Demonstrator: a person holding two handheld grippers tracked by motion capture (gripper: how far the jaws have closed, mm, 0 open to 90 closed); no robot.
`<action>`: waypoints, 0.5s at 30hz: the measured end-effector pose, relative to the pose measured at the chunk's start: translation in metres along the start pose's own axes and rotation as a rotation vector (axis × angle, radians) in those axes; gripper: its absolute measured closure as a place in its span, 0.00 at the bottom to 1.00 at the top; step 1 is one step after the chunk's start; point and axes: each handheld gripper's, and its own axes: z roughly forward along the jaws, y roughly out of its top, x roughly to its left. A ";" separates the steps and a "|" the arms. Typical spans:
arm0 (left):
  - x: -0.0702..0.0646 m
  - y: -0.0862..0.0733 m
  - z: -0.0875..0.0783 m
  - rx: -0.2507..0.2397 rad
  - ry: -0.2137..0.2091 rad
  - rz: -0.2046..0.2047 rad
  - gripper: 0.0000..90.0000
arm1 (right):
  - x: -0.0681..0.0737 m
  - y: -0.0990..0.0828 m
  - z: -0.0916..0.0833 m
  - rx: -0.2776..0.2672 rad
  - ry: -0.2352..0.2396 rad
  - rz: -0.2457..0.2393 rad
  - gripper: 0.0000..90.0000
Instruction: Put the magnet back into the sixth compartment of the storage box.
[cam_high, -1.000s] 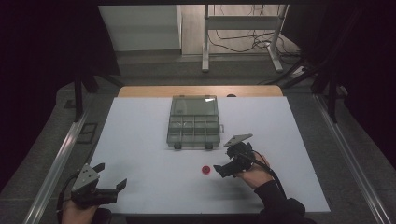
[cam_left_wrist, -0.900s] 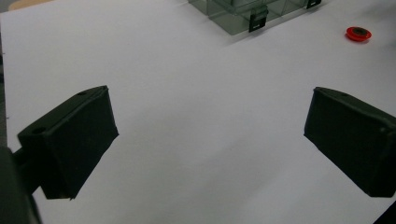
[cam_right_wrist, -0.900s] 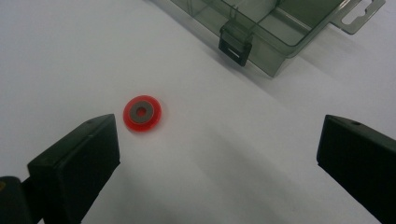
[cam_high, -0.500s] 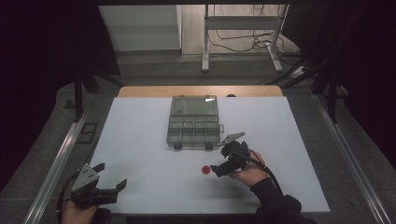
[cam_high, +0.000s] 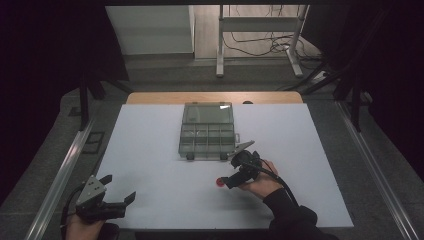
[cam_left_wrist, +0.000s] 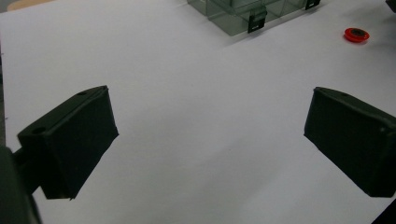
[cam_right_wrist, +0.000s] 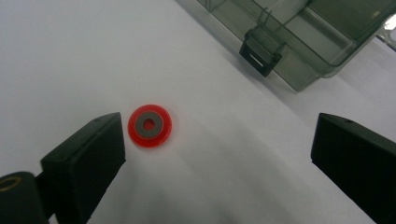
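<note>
- My right gripper (cam_right_wrist: 219, 154) had just been closing a little, jaws wide, with the red disc (cam_right_wrist: 150, 125) between them, just beside the left-hand jaw and untouched; my left gripper (cam_high: 112, 200) gaped open over bare table (cam_high: 150, 150), well apart.
- The risk I judged: closing off-centre, that near jaw could nudge the flat disc sideways; it might skid or slip under the pads.
- The disc looked small, thin, red with a grey centre and hole; it lay flat near the clear compartment box (cam_high: 207, 131).
</note>
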 end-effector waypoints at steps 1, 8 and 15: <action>0.000 0.000 0.000 0.000 0.000 0.000 0.03 | 0.001 0.001 0.001 -0.002 0.001 -0.003 0.06; 0.000 0.000 0.000 0.000 -0.001 -0.002 0.03 | 0.006 0.006 0.006 0.002 0.031 -0.038 0.12; 0.000 0.000 0.000 -0.001 -0.002 -0.001 0.03 | 0.015 0.009 0.014 0.025 0.054 -0.078 0.22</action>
